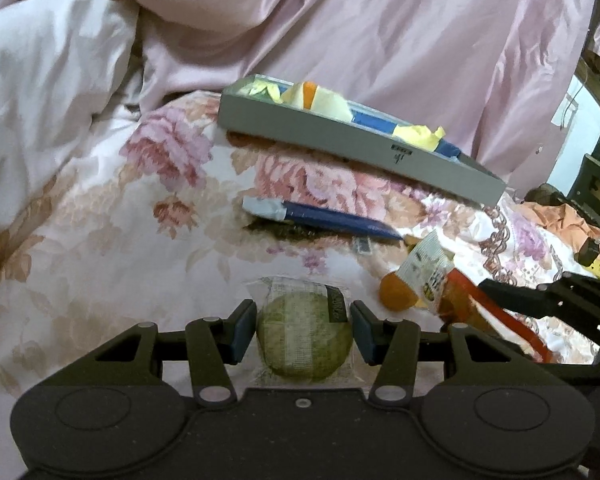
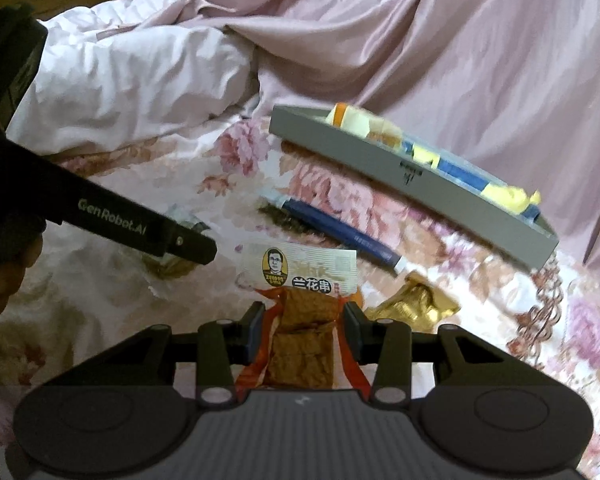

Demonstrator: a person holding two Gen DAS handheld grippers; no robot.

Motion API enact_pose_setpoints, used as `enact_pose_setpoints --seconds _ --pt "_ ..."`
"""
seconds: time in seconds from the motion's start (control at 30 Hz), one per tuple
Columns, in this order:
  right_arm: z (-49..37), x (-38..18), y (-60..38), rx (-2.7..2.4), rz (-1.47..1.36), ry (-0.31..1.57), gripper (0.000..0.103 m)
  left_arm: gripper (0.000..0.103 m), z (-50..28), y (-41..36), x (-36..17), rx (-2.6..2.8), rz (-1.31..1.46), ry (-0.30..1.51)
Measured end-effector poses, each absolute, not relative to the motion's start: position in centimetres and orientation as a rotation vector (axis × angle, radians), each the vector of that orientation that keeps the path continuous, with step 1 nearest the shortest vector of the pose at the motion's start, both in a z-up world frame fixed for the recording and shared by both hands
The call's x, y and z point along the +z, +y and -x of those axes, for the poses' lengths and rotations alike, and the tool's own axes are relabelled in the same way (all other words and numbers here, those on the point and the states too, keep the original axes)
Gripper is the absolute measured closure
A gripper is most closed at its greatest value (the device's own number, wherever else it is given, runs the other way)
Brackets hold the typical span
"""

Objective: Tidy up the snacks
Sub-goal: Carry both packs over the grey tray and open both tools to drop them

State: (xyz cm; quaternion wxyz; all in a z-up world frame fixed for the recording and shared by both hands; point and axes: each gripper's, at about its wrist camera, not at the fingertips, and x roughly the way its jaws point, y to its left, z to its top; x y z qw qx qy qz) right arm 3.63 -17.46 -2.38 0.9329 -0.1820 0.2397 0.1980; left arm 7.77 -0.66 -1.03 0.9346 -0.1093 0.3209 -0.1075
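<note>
You are clamping the left tongs (image 1: 304,330) on the green cake (image 1: 305,338) and the right tongs (image 2: 305,328) on the tofu pack (image 2: 300,320); carry both level over the grey tray (image 1: 356,148) wall.

The left gripper (image 1: 304,330) jaws clamp a round green wrapped snack (image 1: 305,342) over the floral bedspread (image 1: 100,240).

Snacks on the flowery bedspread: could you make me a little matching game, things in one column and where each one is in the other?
Things:
1. round green wrapped cake
2. orange-red packet of brown tofu skewers
3. long dark blue packet
4. yellow wrapped snacks

Places:
A. inside the grey tray
B. between the fingers of the left gripper
C. lying on the bedspread in front of the tray
D. between the fingers of the right gripper

Pairs: 1-B, 2-D, 3-C, 4-A
</note>
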Motion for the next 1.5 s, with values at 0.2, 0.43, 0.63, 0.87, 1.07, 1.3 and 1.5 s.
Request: enact_pose_setpoints --seconds 0.2,0.43,0.63,0.87,1.07,1.3,1.5 --pt "-2.8 -0.9 -18.3 0.396 0.446 0.384 0.056 0.050 -8.2 -1.3 0.9 -0.221 0.231 0.614" --pt "-4.1 1.6 -20.2 0.370 0.492 0.289 0.056 0.050 -11.7 -3.1 4.2 -0.228 0.225 0.530" --pt "-7.4 4.3 -22.2 0.350 0.506 0.256 0.055 0.050 -16.3 -5.1 7.6 -0.258 0.184 0.442" --pt "-13.8 6.7 -23.9 0.320 0.524 0.249 0.055 0.050 -21.9 -7.5 10.2 -0.295 0.134 0.352" --pt "-18.9 7.0 -25.1 0.281 0.545 0.233 0.055 0.050 -26.6 -8.8 9.4 -0.280 0.162 0.381" --pt "-22.1 5.3 -26.3 0.253 0.508 0.247 0.054 0.050 -29.5 -10.4 7.3 -0.281 0.159 0.424" --pt "-23.3 3.8 -25.9 0.259 0.498 0.279 0.054 0.050 -30.2 -11.3 6.1 -0.290 0.143 0.445"
